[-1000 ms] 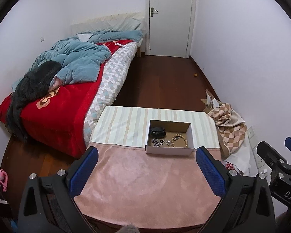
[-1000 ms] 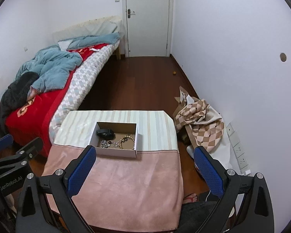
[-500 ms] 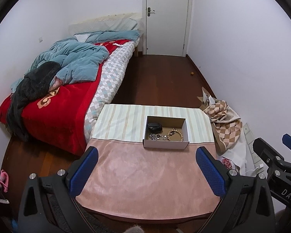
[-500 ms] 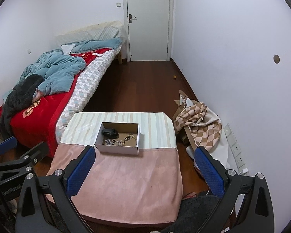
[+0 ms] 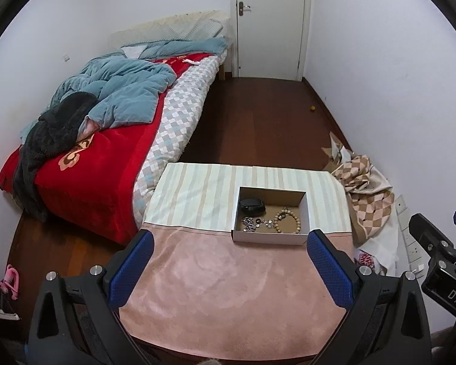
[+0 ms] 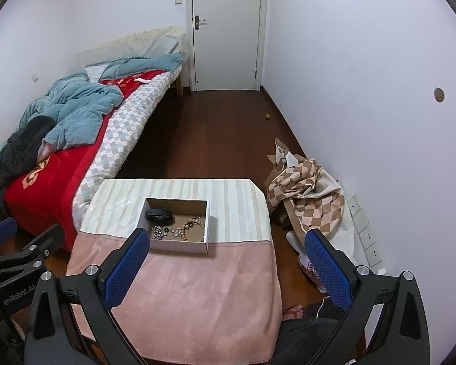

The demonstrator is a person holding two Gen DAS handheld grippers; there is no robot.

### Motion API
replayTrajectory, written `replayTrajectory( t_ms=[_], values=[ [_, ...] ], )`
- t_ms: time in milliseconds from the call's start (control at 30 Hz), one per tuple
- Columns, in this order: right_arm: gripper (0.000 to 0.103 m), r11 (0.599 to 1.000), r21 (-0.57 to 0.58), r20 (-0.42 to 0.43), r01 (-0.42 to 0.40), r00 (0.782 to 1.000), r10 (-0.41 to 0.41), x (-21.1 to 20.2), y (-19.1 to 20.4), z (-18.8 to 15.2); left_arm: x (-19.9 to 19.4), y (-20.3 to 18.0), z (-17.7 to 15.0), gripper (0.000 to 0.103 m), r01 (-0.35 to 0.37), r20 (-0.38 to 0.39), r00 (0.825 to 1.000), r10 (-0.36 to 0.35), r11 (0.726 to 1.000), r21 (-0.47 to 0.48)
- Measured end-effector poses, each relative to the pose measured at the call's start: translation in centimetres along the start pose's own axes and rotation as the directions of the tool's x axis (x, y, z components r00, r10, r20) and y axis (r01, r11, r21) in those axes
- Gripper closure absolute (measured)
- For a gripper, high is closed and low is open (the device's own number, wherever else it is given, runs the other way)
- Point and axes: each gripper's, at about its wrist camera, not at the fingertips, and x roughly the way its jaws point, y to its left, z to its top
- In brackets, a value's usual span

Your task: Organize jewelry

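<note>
Where the striped cloth meets the pink cloth on the desk (image 5: 228, 298), an open cardboard box (image 5: 270, 238) holds a beaded bracelet (image 5: 287, 220), a tangle of silver jewelry (image 5: 252, 223) and a black object (image 5: 252, 204). Both the left gripper (image 5: 228, 270) and the right gripper (image 6: 225, 267) hover short of the box, fingers wide apart and empty.
</note>
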Motion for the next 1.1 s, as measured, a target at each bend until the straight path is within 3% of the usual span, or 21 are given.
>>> replayTrajectory(
  t_ms=[500,1100],
  values=[
    [0.0,1.0,-0.022,-0.127,0.006,0.992,-0.009,7.2,0.9,1.0,4.2,-0.3,1.5,0.0,-0.015,-0.066,0.998,0.016,1.0,0.014],
    [0.0,0.999,-0.039,-0.136,0.008,0.991,-0.014,7.2,1.6,0.7,4.6,0.3,1.1,0.0,-0.01,-0.075,0.997,0.009,1.0,-0.011]
  ],
)
